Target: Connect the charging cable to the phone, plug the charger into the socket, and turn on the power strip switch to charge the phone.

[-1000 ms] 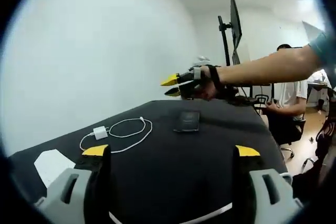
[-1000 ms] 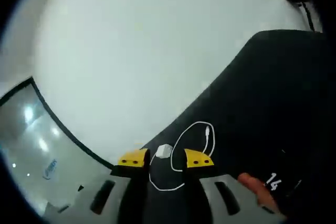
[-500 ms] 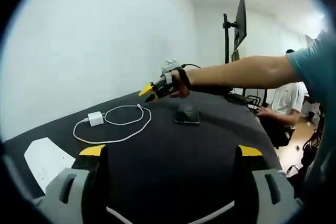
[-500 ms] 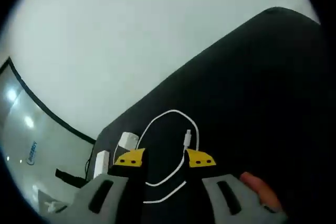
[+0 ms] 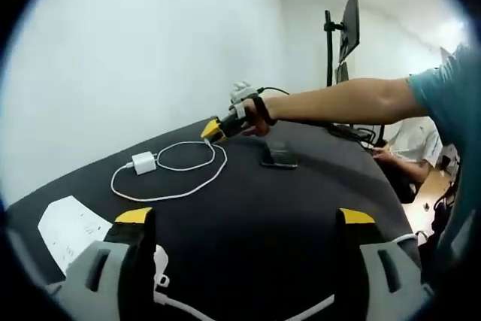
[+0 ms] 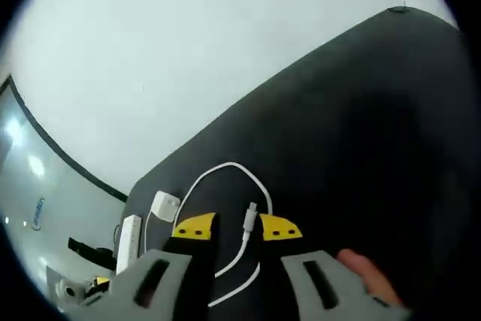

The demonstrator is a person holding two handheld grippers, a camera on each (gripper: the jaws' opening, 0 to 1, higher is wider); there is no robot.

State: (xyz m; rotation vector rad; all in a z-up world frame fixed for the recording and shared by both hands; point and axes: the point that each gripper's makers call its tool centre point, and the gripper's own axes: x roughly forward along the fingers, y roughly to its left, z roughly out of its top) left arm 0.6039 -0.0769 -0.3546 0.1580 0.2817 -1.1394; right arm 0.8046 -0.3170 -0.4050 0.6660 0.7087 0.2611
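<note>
The white charging cable [image 5: 180, 178] is looped on the black table [image 5: 285, 223], its charger [image 5: 143, 162] at the far end and the phone [image 5: 279, 156] nearby. Its plug end [image 6: 249, 216] is framed between the parted, empty right gripper [image 6: 237, 226] jaws. The left gripper [image 5: 244, 217] is held wide open, empty.

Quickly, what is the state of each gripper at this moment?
Left gripper: open, holding nothing.
Right gripper: open, its tips on either side of the cable connector, not closed on it.

The right gripper [image 6: 228, 228] has been lowered over the cable [image 6: 242, 240], whose plug end [image 6: 249, 214] is now framed between its jaws.
</note>
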